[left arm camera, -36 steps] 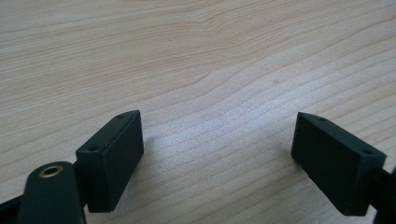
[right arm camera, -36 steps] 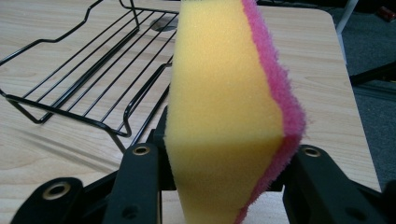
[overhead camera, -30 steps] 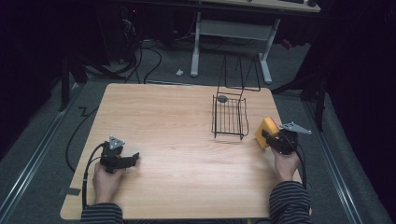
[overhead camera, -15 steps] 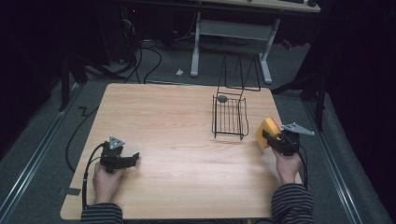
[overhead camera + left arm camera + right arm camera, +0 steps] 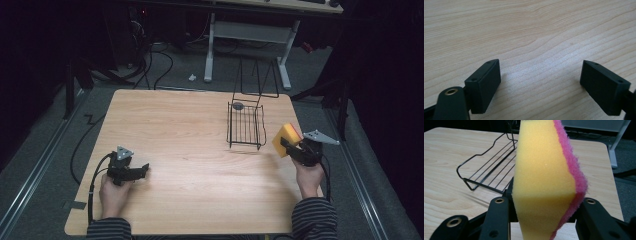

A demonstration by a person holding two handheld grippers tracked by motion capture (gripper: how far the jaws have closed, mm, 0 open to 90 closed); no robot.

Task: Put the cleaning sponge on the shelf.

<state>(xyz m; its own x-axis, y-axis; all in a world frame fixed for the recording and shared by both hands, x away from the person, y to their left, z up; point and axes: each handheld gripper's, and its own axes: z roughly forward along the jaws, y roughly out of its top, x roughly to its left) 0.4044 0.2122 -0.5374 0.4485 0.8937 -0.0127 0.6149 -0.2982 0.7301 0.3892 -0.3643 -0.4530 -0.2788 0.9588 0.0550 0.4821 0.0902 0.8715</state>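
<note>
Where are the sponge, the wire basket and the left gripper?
sponge (image 5: 544, 182): right gripper view, on its yellow foam face.
wire basket (image 5: 245, 125): high view, on its floor wires.
left gripper (image 5: 540, 82): left gripper view, midway between its open fingertips.

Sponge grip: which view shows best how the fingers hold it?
The right gripper view: the sponge stands close up, its yellow foam and pink scrub layer squeezed between the right gripper fingers. The high view shows the sponge small, beside the wire basket.
</note>
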